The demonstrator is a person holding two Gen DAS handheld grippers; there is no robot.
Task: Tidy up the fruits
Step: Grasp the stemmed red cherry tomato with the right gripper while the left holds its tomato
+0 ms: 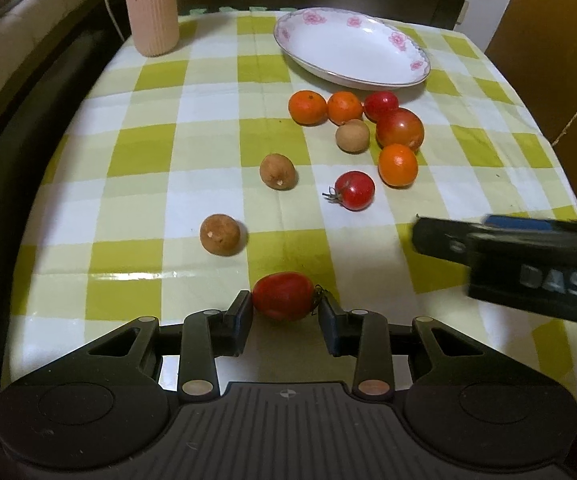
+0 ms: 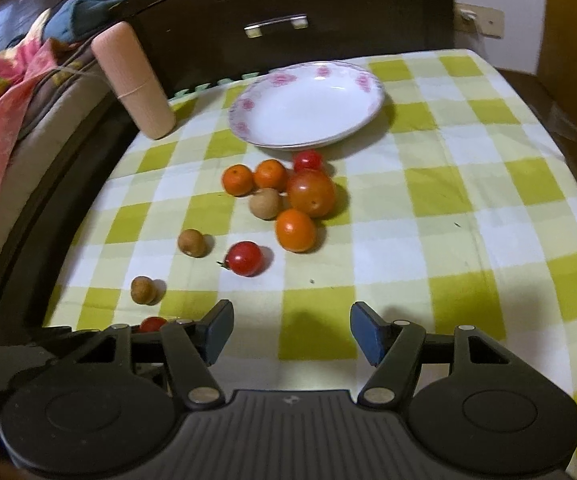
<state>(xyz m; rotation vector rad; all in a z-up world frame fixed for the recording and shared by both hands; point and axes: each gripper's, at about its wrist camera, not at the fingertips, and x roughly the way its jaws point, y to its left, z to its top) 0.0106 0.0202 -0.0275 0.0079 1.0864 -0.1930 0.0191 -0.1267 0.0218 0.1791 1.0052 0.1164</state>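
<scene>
- Tomato pick-up is the step you are working: your left claw (image 1: 285, 312) is pinching the oblong red tomato (image 1: 283, 296) at the near edge of the bench (image 1: 148, 152), one pad on its blunt end and the other at the stalk end.
- You are keeping the right claw (image 2: 291, 334) spread with nothing between the jaws; it is hanging over bare checked cloth, near the round cherry tomato (image 2: 244, 258).
- Fruit is lying loose on the cloth: two brown round fruits (image 1: 220, 235) toward you on the left, and a cluster of three small oranges (image 1: 307, 108), more tomatoes and a third brown fruit just below the plate (image 1: 416, 76).
- The flowered plate is sitting empty at the far side, so by my reading almost none of the sorting is done.
- For the next move, you are probably going to lift the tomato straight up, carry it over the cluster without knocking it, and lower it into the plate before letting go.
- Soft skin is the risk; you are better off squeezing no harder than now.
- The pink ribbed cylinder (image 1: 152, 8) is standing well off to the left, out of that path.
</scene>
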